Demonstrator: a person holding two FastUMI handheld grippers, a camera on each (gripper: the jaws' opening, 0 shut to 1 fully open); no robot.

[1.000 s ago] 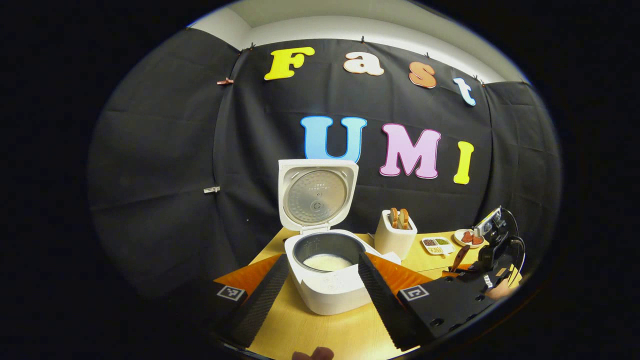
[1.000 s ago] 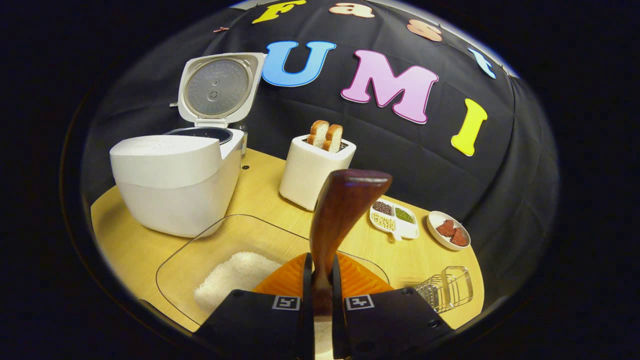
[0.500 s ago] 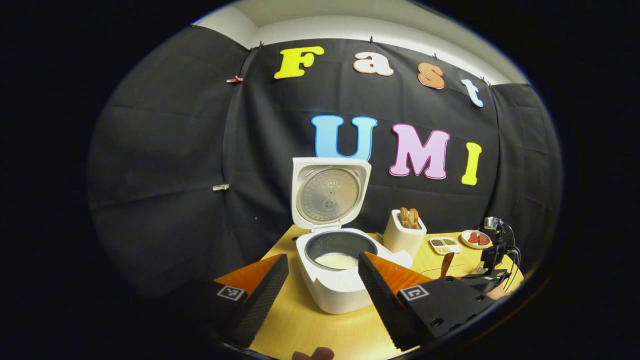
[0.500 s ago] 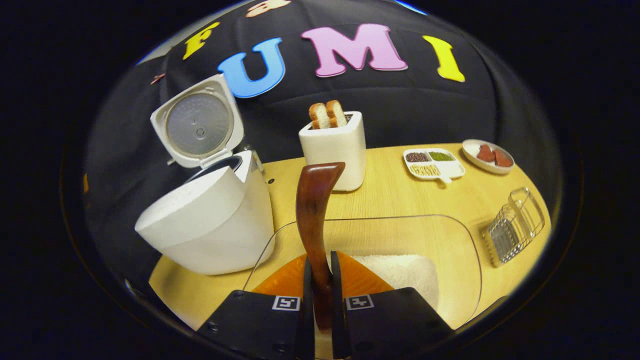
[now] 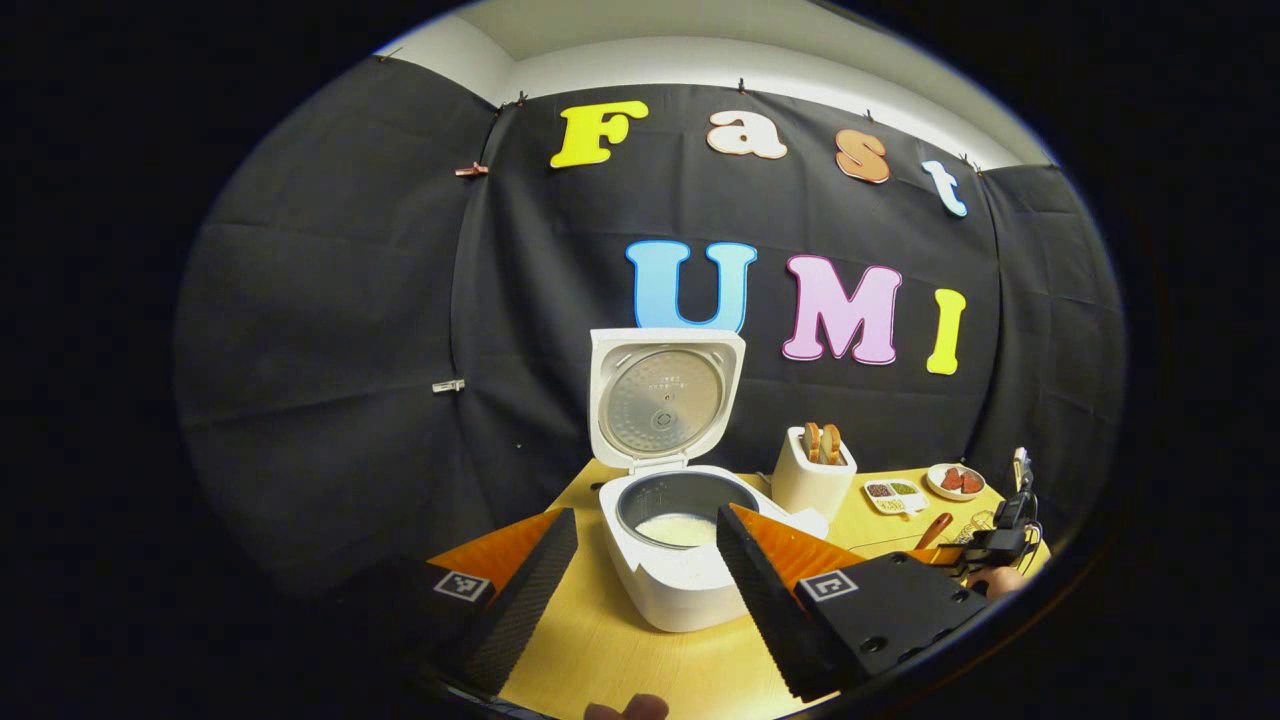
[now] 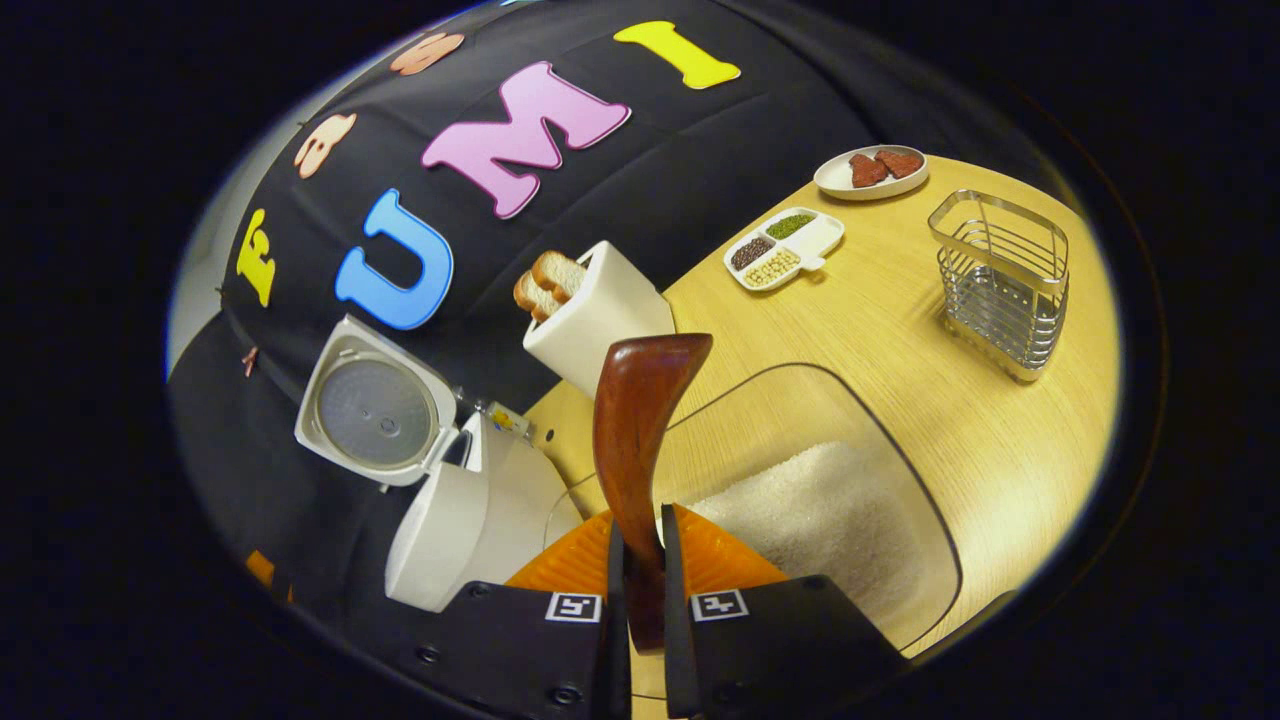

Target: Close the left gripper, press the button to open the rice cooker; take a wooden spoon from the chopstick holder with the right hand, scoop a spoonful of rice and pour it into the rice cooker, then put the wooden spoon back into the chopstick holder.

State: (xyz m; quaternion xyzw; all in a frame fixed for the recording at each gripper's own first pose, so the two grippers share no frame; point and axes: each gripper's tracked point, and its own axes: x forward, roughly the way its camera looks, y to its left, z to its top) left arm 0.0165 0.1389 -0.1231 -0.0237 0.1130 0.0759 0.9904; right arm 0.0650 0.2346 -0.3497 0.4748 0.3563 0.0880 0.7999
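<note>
Wooden table (image 6: 1000,440) | right gripper (image 6: 640,610) clamps wooden spoon (image 6: 635,430) | left gripper (image 5: 640,580) spread, apparently empty

No readable text, brand or number on any item. Square black-and-white coded markers on left tongs (image 5: 640,590), one per finger: patterns, not writing. Same kind of marker pair on right tongs (image 6: 640,590) in right gripper view. Faint embossed marks on inner lid plate of rice cooker (image 5: 680,540), too small to read. No legible label on rest of desk (image 6: 900,380) items.
</note>
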